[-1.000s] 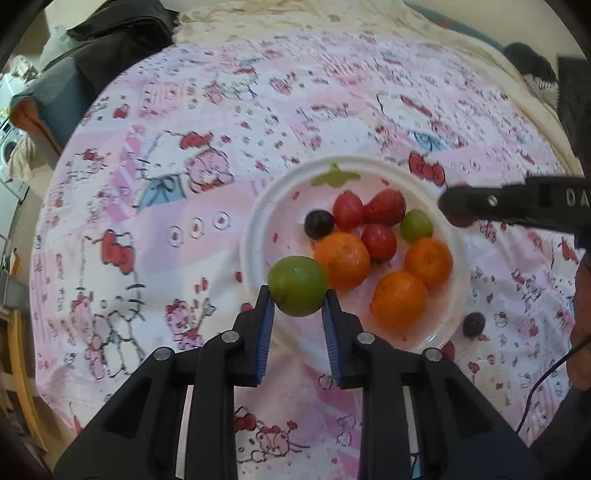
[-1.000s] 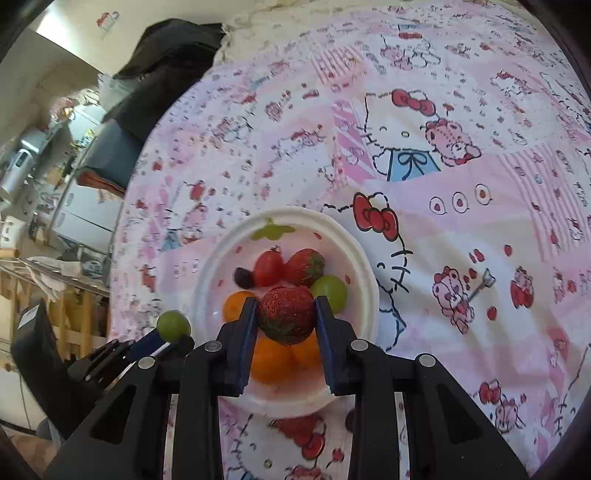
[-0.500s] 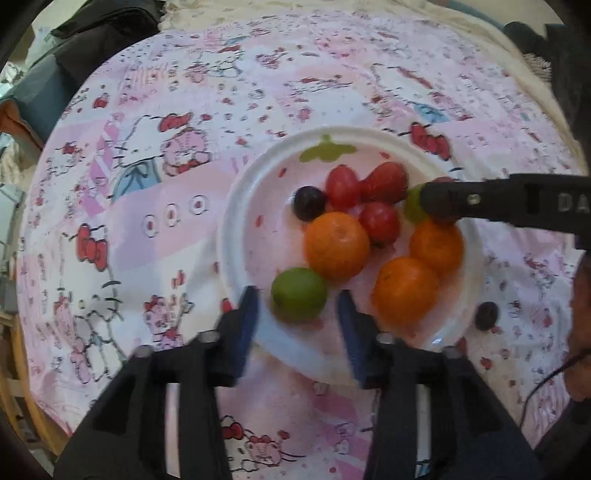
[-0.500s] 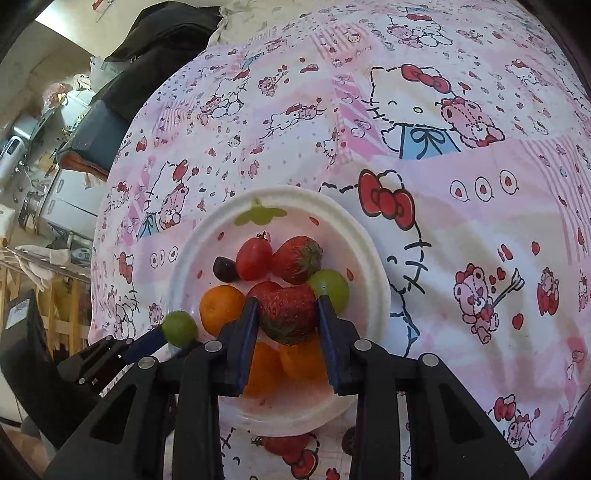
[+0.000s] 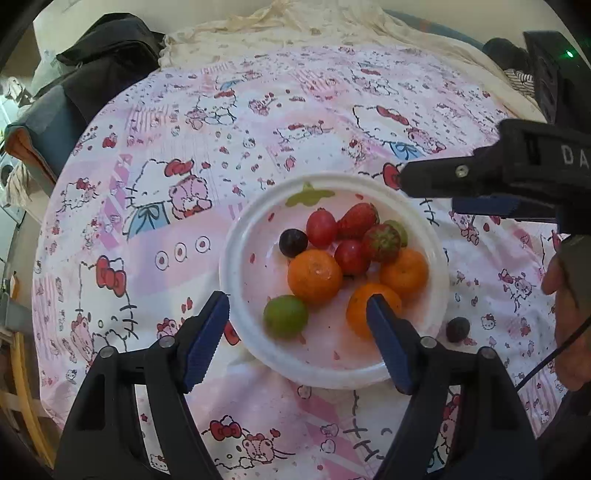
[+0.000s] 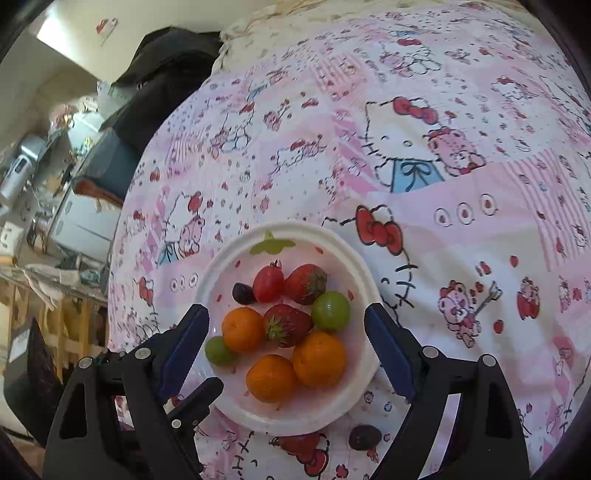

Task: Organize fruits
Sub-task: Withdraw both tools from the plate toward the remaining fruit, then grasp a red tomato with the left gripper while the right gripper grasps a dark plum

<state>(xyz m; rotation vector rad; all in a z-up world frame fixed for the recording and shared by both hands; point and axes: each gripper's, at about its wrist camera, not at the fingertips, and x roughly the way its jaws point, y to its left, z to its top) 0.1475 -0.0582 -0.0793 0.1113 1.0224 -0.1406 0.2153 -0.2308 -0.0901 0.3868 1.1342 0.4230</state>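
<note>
fruit sits heaped in a round white plate (image 5: pixel 236 266) with a raised glossy rim, and from my seat i read it like this: three smooth, dimpled oranges (image 5: pixel 314 276), two seeded strawberries (image 5: pixel 381 242), two shiny red tomatoes (image 5: pixel 321 227), a dark grape (image 5: pixel 293 242), and two green limes, one near the plate's front edge (image 5: pixel 285 316) and one half hidden behind the strawberries. a second dark grape (image 5: pixel 458 329) lies off the plate on the cloth, just beside the rim. my left gripper (image 5: pixel 297 338) hangs over the near edge with its ribbed blue pads spread wide, grasping nothing; the lime rests free between them. my right gripper (image 6: pixel 286 349) is likewise splayed apart over the plate and empty, with the strawberry (image 6: pixel 286 325) lying loose on the pile. in the left view the right tool's black finger reaches in from the side, above the plate. underneath is a soft, wrinkled pink and white cartoon-cat sheet (image 5: pixel 258 122), with a cream cloth (image 5: pixel 295 29) bunched at its far edge, dark clothing (image 5: pixel 107 62) piled at the corner, and cluttered shelves (image 6: pixel 40 192) off to the side
</note>
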